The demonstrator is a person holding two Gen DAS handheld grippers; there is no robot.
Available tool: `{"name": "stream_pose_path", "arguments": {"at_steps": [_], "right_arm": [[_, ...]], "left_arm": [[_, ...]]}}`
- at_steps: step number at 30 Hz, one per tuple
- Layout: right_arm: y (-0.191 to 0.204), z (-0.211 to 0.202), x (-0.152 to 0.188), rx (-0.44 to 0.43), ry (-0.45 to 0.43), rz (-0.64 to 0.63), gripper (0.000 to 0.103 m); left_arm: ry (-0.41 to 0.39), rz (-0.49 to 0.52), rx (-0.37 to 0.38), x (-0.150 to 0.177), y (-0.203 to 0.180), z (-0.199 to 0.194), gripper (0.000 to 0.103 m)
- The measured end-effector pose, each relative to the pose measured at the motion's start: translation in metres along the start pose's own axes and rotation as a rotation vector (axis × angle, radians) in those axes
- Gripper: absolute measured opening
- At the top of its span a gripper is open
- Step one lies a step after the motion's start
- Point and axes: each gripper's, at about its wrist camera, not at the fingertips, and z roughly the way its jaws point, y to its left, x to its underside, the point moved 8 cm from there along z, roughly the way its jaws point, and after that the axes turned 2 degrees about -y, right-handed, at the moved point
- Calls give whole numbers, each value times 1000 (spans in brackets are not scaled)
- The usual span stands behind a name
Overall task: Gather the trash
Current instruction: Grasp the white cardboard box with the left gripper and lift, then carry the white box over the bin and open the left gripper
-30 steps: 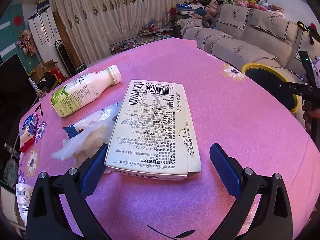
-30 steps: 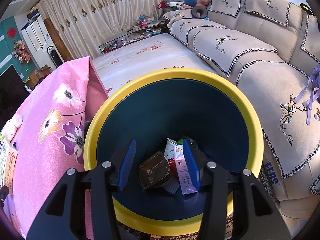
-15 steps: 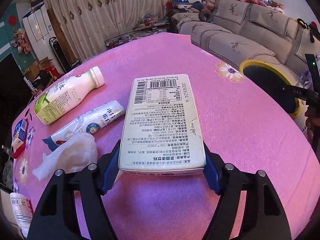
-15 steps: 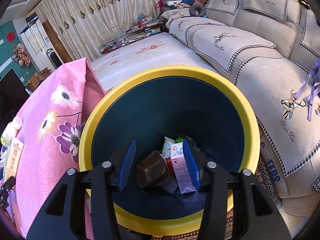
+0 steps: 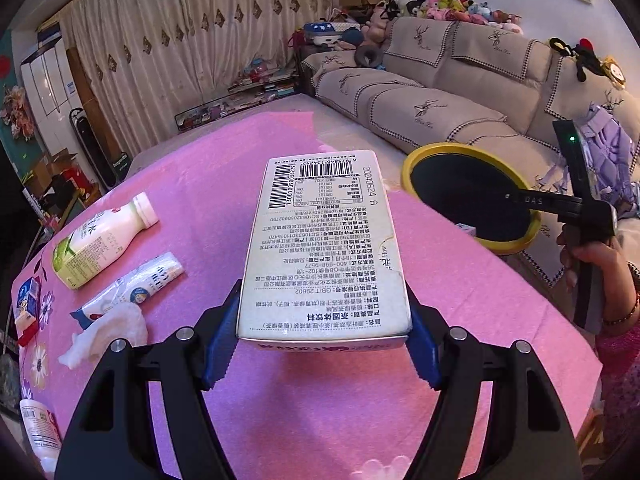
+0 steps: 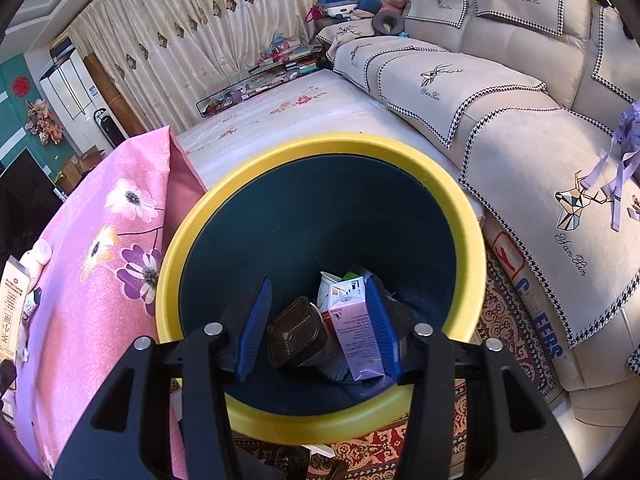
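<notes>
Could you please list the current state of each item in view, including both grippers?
Left gripper: shut on the carton.
Carton: clamped at its near end, printed side up.
Right gripper: open, empty, over the bin.
Bin: upright, trash at the bottom.
Bottle: lying on its side, capped.
Tissue: crumpled on the tablecloth.

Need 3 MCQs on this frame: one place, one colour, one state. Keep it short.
1. Where is the bin?
A. on the table
B. past the table's right edge, by the sofa
C. under the curtain

2. Bin rim colour?
A. yellow
B. red
C. white

3. The left tool is:
A. empty
B. gripping the bottle
C. clamped on the printed carton

Key: 1 B, it sits beyond the pink cloth; 2 A, the yellow ring shows in both views; 3 C, both blue pads press the carton's sides.
</notes>
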Motion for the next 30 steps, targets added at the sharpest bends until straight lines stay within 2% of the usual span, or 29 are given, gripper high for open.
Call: {"name": "stream_pose_path", "arguments": {"at_steps": [9,17,23,30], "right_arm": [[-9,-41,-3,2,-55,-16,47],[-38,-76,-7,39,-100,-7,47],[-61,-90,-7,55,-115,19,47],[-83,-88,-2,57,-103,53,47]], "left_arm": [[-38,89,91,-36,-72,8,71],[-39,160,151,-75,-134,41,71],[29,190,207,-94,-174,86,71],[117,227,213,-95,-208,141,71]]}}
